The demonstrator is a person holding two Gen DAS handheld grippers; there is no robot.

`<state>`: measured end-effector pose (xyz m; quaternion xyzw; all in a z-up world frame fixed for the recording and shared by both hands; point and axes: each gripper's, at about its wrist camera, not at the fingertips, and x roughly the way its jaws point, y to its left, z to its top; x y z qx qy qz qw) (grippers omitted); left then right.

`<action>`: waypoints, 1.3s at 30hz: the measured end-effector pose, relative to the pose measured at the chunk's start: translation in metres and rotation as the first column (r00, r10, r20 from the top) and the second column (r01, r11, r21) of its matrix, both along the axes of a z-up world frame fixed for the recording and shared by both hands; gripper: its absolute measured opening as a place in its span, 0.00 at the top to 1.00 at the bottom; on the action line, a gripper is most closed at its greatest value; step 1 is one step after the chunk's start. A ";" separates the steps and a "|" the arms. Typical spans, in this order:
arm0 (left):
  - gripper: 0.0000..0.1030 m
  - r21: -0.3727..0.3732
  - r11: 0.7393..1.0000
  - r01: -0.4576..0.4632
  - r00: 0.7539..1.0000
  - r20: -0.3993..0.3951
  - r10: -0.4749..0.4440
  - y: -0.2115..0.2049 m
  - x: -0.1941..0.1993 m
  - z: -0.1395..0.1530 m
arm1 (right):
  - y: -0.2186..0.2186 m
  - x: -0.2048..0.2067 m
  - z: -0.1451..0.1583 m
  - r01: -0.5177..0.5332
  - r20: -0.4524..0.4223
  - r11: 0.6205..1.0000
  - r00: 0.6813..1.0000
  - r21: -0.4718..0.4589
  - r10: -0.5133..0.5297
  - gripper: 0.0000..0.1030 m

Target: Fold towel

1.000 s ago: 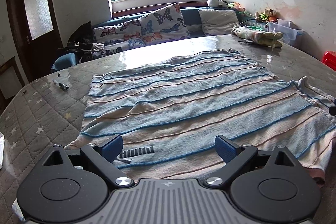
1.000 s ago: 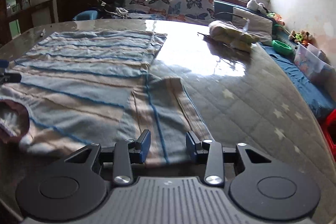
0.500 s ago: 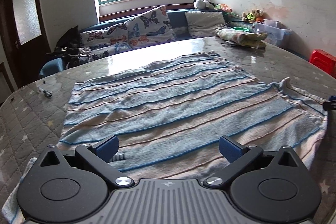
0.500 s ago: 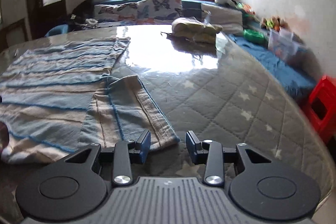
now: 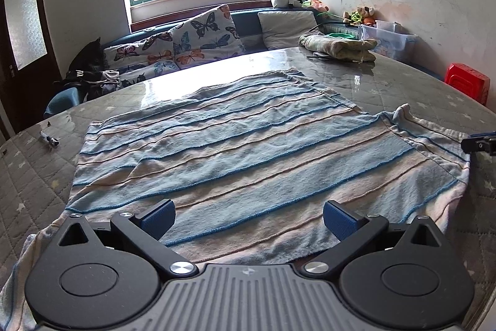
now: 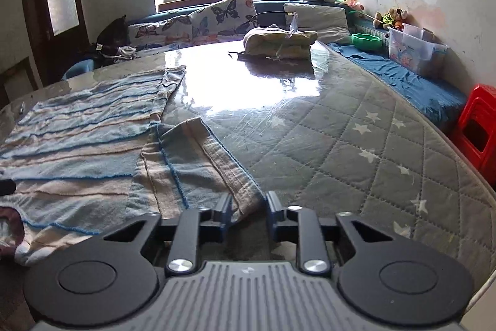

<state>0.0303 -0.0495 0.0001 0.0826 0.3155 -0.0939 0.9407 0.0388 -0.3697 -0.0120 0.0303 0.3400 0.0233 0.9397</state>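
Note:
A blue and beige striped towel [image 5: 241,145] lies spread flat on the quilted table [image 5: 403,101]. My left gripper [image 5: 248,219] is open wide just above the towel's near edge, with nothing between its fingers. The towel's right end is turned over into a flap [image 6: 186,169]. The flap's near corner lies between the fingers of my right gripper [image 6: 248,213], which stand a little apart and do not pinch it. The right gripper [image 5: 479,143] also shows at the towel's right edge in the left wrist view. One left fingertip [image 6: 6,186] shows at the left edge of the right wrist view.
A folded cloth bundle [image 6: 279,44] sits at the far side of the table. A small pen [image 5: 49,140] lies left of the towel. A red stool [image 6: 479,126], a plastic box [image 6: 415,51] and a cushioned bench [image 5: 201,36] stand beyond the table's edge.
The right gripper has moved right along the flap to its near corner, which now lies between the fingers. The left gripper has drawn back a little from the towel and stays open.

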 end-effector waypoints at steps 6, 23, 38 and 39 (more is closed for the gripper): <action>0.00 -0.008 1.000 -0.025 1.000 -0.001 0.025 0.008 -0.001 -0.001 | 0.004 -0.004 0.017 -0.018 0.055 0.999 0.998 0.035 0.016 0.92; 0.00 -0.040 0.997 -0.068 0.998 -0.014 0.067 0.027 -0.005 -0.005 | 0.117 -0.003 0.054 -0.404 0.118 0.913 0.911 0.059 0.395 0.96; 0.00 -0.034 0.997 -0.072 0.997 -0.029 0.071 0.028 -0.002 -0.008 | 0.039 0.002 0.021 -0.062 0.029 0.997 0.998 -0.039 0.063 0.67; 0.00 -0.033 0.997 -0.072 0.997 -0.031 0.071 0.028 -0.001 -0.008 | 0.030 0.004 0.017 -0.026 0.018 0.999 0.999 -0.046 0.027 0.66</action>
